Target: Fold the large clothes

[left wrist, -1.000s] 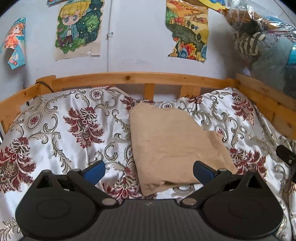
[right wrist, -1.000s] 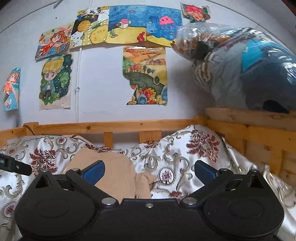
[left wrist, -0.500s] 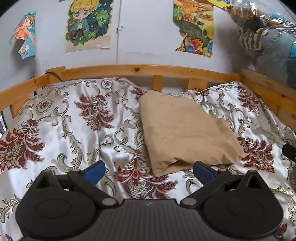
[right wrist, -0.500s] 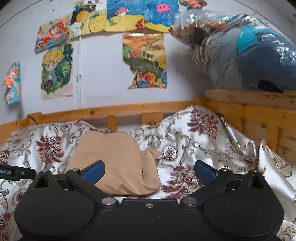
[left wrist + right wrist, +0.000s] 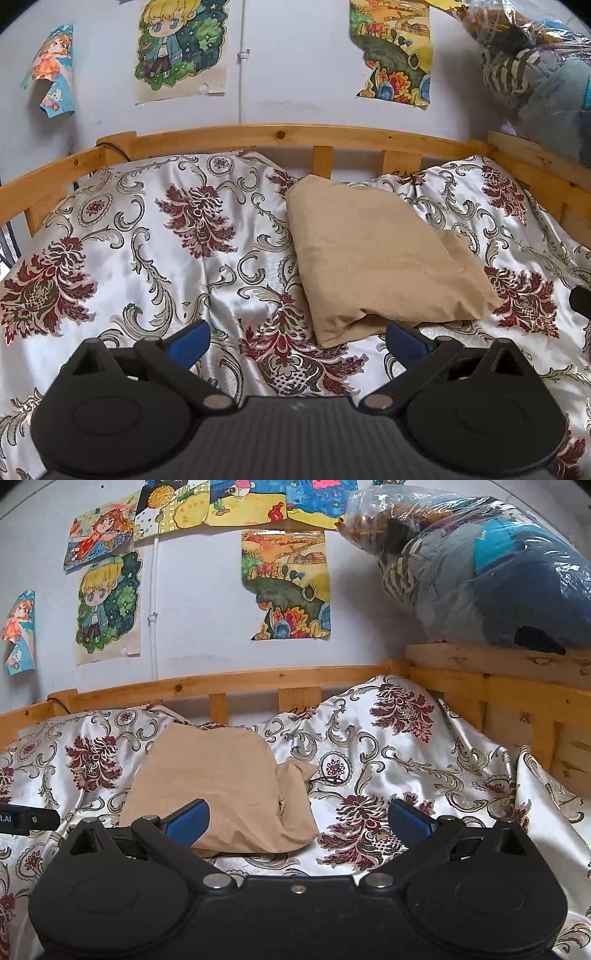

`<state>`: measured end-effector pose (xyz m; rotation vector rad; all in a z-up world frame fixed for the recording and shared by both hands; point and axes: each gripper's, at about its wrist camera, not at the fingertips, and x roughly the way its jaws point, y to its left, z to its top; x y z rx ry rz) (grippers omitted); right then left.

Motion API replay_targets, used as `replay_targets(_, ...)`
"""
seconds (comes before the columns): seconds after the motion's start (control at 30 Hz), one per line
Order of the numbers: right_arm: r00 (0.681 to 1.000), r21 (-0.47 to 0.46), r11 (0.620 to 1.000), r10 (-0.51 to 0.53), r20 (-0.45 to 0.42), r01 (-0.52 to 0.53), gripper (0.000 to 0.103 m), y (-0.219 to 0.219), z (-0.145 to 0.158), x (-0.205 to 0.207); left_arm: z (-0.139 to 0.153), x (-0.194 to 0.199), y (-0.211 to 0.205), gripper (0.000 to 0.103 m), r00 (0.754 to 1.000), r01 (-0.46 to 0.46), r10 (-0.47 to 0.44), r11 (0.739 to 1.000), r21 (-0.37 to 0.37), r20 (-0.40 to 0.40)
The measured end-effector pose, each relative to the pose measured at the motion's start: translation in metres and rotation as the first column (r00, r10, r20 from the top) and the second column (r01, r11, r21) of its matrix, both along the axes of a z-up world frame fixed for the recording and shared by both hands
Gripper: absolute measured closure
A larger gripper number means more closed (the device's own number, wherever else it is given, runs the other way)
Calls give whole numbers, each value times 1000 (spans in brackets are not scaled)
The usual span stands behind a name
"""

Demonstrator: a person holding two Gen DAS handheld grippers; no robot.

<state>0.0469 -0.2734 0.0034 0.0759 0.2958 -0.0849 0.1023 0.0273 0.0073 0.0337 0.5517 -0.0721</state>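
Observation:
A tan garment (image 5: pixel 373 254) lies folded into a thick, roughly square bundle on the floral bedspread (image 5: pixel 177 258), right of centre. My left gripper (image 5: pixel 297 341) hovers open just short of the bundle's near corner, with nothing between its blue fingers. In the right wrist view the same tan garment (image 5: pixel 221 786) lies left of centre, a loose flap sticking out on its right side. My right gripper (image 5: pixel 299 819) is open and empty, its left finger (image 5: pixel 186 821) in front of the bundle's near edge. The tip of the other gripper (image 5: pixel 27 818) shows at the left edge.
A wooden bed rail (image 5: pixel 280 138) runs along the far side and the right end (image 5: pixel 498 690). A clear plastic bag of clothes (image 5: pixel 480 565) rests on the right rail. Drawings (image 5: pixel 284 587) hang on the wall behind. The bedspread is wrinkled and heaped up at the right.
Both grippers have drawn back and risen from the folded garment, so more of the bedspread shows in front of it. The garment has stayed in place. Both stay open.

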Motion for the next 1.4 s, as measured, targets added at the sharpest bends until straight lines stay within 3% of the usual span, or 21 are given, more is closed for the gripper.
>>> replay_targets(1.4, 1000, 8, 1000, -2, -2, 2, 1, -3, 0, 1, 0, 0, -1, 1, 1000, 14, -14, 1000, 1, -9)
